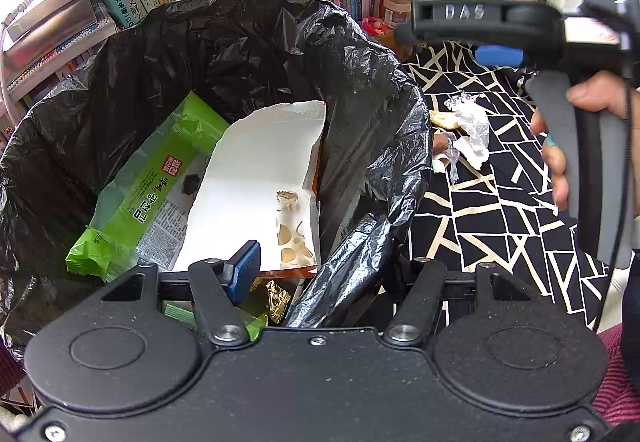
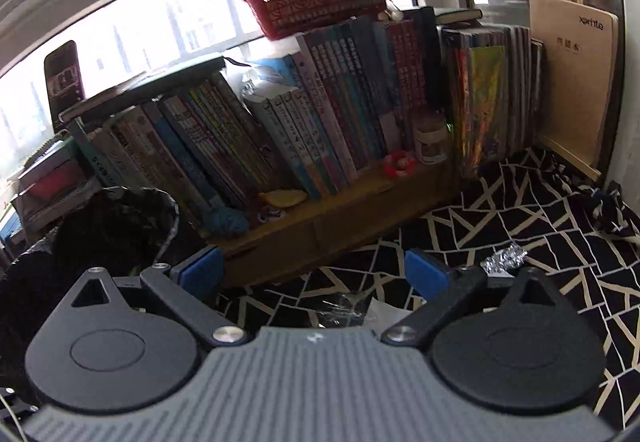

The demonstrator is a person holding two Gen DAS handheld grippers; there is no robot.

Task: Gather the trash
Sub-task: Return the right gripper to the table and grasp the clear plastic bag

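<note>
A black trash bag stands open and fills the left wrist view. Inside lie a green snack packet, a torn white box and a gold wrapper. My left gripper hangs over the bag's near rim. Its left pad stands clear of the plastic, and the rim fold hides the right finger. My right gripper is wide open over the patterned cloth, with clear plastic wrap just below it. Crumpled white wrapping lies on the cloth beside the bag.
A row of books on a wooden stand lines the back, with a red basket on top and a jar in front. A crumpled foil piece lies right of my right gripper. A hand holds the right gripper.
</note>
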